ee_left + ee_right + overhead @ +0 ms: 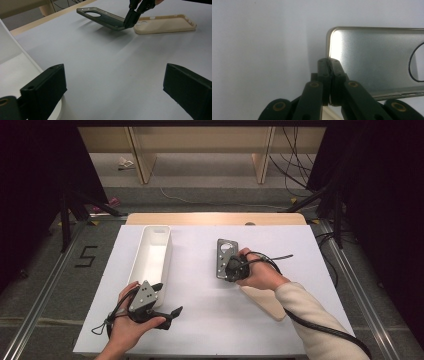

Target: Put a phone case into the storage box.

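Note:
My right gripper (pixel 231 270) (pixel 329 67) is shut on a corner of a dark grey phone case (pixel 225 256) (pixel 372 62). The case, with a round camera cut-out, hangs tilted just above the white table. In the left gripper view the dark case (pixel 100 18) is pinched at its near end by the right gripper (pixel 130 22), above its own shadow. A beige phone case (pixel 266 301) (pixel 165 23) lies flat on the table under the right forearm. My left gripper (pixel 167 299) (pixel 115 85) stands open with nothing between its fingers, by the near end of a white bin.
A long white bin (pixel 152 254) (pixel 10 72) lies lengthwise on the left part of the table, and nothing can be seen inside it. The white sheet (pixel 200 320) covers the table, with a wooden edge at the back. Cables trail from both grippers.

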A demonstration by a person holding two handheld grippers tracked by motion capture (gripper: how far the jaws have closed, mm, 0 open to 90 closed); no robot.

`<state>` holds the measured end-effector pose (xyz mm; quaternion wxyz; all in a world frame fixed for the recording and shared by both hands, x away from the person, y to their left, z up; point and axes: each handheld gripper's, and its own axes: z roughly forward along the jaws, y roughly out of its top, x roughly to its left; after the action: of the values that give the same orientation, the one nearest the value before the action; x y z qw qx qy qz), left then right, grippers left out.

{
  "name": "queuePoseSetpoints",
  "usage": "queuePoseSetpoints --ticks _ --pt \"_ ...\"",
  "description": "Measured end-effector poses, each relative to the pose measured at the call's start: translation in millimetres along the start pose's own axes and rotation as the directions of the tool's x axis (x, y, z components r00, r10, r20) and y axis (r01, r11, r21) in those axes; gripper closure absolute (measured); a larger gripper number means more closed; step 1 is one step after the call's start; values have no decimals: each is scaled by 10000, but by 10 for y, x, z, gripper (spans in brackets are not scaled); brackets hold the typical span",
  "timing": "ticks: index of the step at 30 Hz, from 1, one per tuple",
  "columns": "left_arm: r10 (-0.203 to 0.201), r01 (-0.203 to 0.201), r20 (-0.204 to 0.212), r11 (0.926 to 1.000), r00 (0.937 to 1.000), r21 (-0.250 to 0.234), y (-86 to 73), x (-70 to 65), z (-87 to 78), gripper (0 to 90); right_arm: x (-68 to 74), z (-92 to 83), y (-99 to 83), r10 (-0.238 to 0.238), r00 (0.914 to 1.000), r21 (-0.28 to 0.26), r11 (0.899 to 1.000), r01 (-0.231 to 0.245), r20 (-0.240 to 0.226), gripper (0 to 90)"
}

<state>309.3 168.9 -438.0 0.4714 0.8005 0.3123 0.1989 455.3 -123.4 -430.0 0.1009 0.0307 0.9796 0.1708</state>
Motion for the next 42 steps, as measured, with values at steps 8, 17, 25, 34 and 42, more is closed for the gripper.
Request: queuePoseSetpoints --ticks 8,17,25,34,42 --pt "-433 430 -110 9985 9990 -333 56 22 -9 79 65 -96 -118 410 9991 -1392 9894 -415 -65 894" --pt "-834 807 -545 9955 9950 -504 214 134 11 131 217 -174 -220 771 9969 -2760 9579 -790 -178 894" --pt "-845 829 -649 9962 9943 -276 436 238 113 149 346 -242 -289 1082 9936 -3662 9237 -1122 -316 895" --pt "-247 236 -562 9995 9981 -203 816 307 357 150 498 -306 -346 1124 9934 -4064 9068 -1122 -235 895" --pt "-60 65 -91 9987 9999 504 1141 323 724 162 586 -339 -339 1029 9945 -4229 9005 -1008 -178 896"
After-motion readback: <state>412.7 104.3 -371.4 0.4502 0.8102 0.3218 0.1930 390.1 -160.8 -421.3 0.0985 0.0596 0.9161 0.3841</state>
